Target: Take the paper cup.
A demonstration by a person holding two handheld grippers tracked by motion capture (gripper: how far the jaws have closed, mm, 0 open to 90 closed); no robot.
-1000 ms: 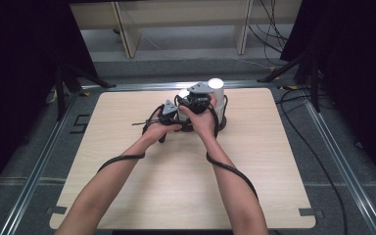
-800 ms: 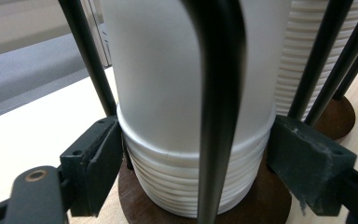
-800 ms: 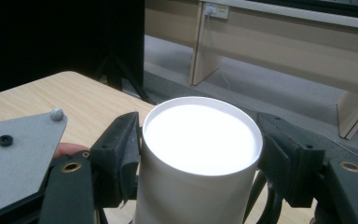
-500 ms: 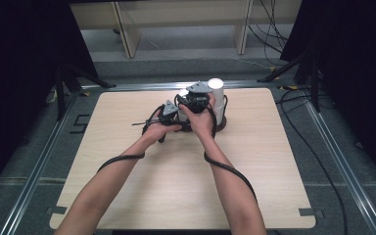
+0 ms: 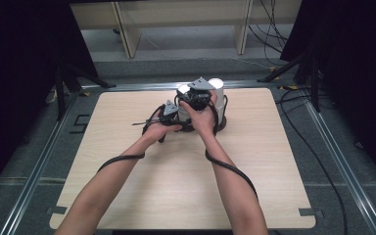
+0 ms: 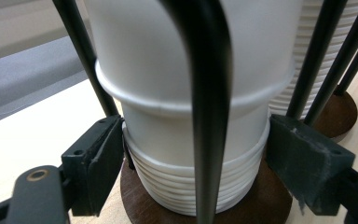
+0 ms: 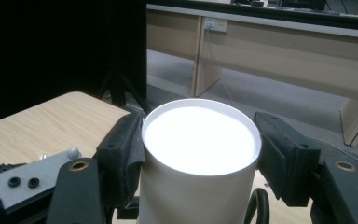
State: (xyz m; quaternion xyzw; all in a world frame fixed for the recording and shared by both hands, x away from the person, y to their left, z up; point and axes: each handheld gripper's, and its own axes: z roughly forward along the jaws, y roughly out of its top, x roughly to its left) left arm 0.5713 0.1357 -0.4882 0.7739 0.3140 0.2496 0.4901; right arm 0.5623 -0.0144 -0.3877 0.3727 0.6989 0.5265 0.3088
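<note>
A stack of white paper cups (image 6: 168,140) stands on a round brown base (image 6: 135,200) inside black upright rods (image 6: 205,116). My left gripper (image 6: 193,163) is shut on the lower, ribbed part of the stack, with a pad against each side. It sits left of the holder (image 5: 178,117). The top white cup (image 7: 200,140) sits between the pads of my right gripper (image 7: 200,149), which press on its wall just under the rim. These jaws have just been closing on it. From above, the right gripper (image 5: 211,88) is at the cup's bright top (image 5: 217,83).
A second cup stack (image 6: 307,46) on its own brown base (image 6: 342,107) stands behind the first. The holder sits at the far middle of the light wooden table (image 5: 274,161). Both forearms reach in from the front edge. Benches (image 7: 279,51) and dark stands lie beyond the table.
</note>
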